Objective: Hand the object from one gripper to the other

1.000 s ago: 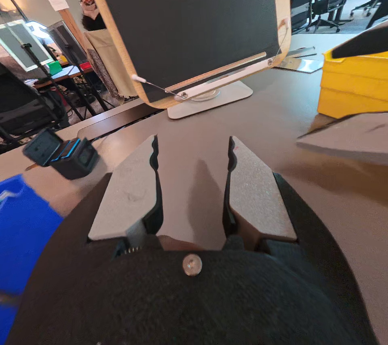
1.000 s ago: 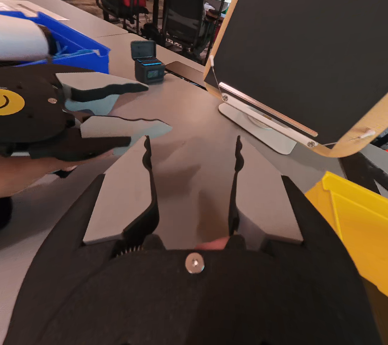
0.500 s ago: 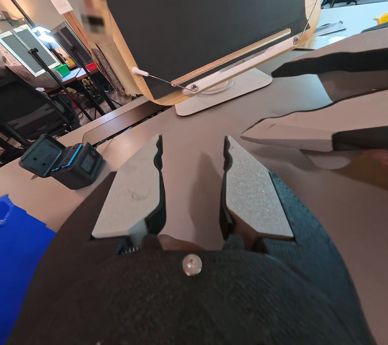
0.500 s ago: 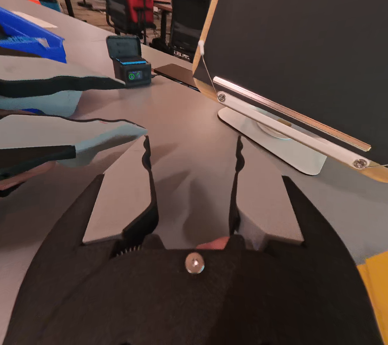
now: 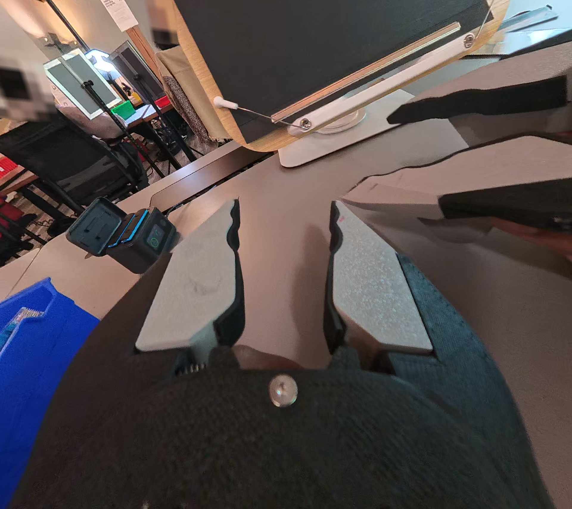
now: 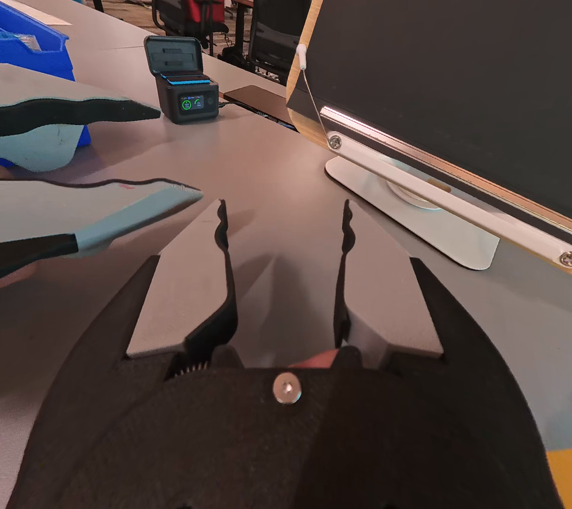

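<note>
**Handover entry: no object in either gripper**

- Item (task's thing): none held; nothing lies between either pair of fingers, and nothing on the bare grey table [image 6: 278, 159] in front reads as the piece to pass. Which thing is meant: can't tell. Candidates are the bins only: blue bin [image 5: 34, 348] at the left side, w/ something pale inside near its rim, too small to name; a yellow patch at the bottom right corner of the right wrist view, prob. another bin.
- Key relation: blue bin sits just beside the left gripper [image 5: 283, 206], off its left flank, so left is nearer it. Long axis of the item: unknown, not seen.
- Left gripper: fingers spread wide, empty, only tabletop in the gap. In the right wrist view it enters side-on from the left.
- Right gripper [image 6: 283, 203]: fingers spread wide, empty, touching nothing. In the left wrist view it enters from the right, its tips close to the left one's right finger; touching or apart, can't tell.
- Stage (judgement): pre-pick; handover not begun.
- Surrounds: small dark charger case [image 6: 185, 91], lid up, lit screen, beyond the left gripper; black board in a wood frame [image 6: 448, 45] on a white base [image 6: 433, 231], ahead-right.
</note>
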